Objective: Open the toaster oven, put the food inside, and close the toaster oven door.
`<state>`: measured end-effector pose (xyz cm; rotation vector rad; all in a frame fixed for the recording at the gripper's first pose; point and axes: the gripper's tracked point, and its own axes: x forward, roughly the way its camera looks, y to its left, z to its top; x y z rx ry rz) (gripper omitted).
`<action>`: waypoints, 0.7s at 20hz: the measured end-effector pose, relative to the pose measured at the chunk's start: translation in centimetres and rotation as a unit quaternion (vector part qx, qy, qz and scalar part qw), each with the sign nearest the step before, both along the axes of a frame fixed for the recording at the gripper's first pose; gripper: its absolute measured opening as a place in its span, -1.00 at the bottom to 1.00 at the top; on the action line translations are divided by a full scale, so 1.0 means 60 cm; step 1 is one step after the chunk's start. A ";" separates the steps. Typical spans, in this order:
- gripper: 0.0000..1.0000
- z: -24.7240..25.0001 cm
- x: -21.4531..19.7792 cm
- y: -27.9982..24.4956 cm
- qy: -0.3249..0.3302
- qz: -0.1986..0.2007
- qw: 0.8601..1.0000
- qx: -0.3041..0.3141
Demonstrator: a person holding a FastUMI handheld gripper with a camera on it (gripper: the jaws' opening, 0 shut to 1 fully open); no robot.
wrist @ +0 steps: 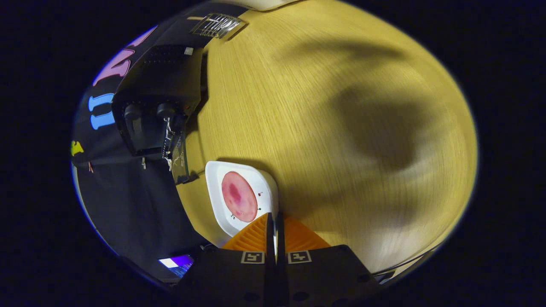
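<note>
Jaws stand nearly pressed together, with the thin edge of the white plate (261, 181) pinched in the narrow slit between them; both fingers of the gripper (275, 221) bear on that edge. Finger surfaces (251, 238) are ridged, wedge-shaped, and taper toward the tips.

Plate: glossy, rounded-square with a raised rim, held tilted above the table (341, 106). It extends ahead of the fingertips and to one side of them. A flat round slice of pink food (239, 196), with a darker mottled patch near its middle, lies on the plate's face just beyond the fingertips.

Table: pale wood grain, matte, crossed by broad soft shadows.

Toaster oven (158, 102): dark, boxy metal body with two round knobs, standing well beyond the plate near the table's far edge. Its glass door (179, 155) hangs open, with a wire rack visible at the opening.
</note>
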<state>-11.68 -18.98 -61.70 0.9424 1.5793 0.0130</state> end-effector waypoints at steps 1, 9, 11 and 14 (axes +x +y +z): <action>-0.90 0.000 -0.001 0.002 -0.002 -0.014 1.000 0.005; -0.90 0.104 0.000 0.035 -0.056 -0.148 0.987 0.030; -0.90 0.136 0.010 0.074 -0.069 -0.172 0.982 0.035; -0.90 0.165 0.036 0.159 -0.079 -0.223 0.970 0.049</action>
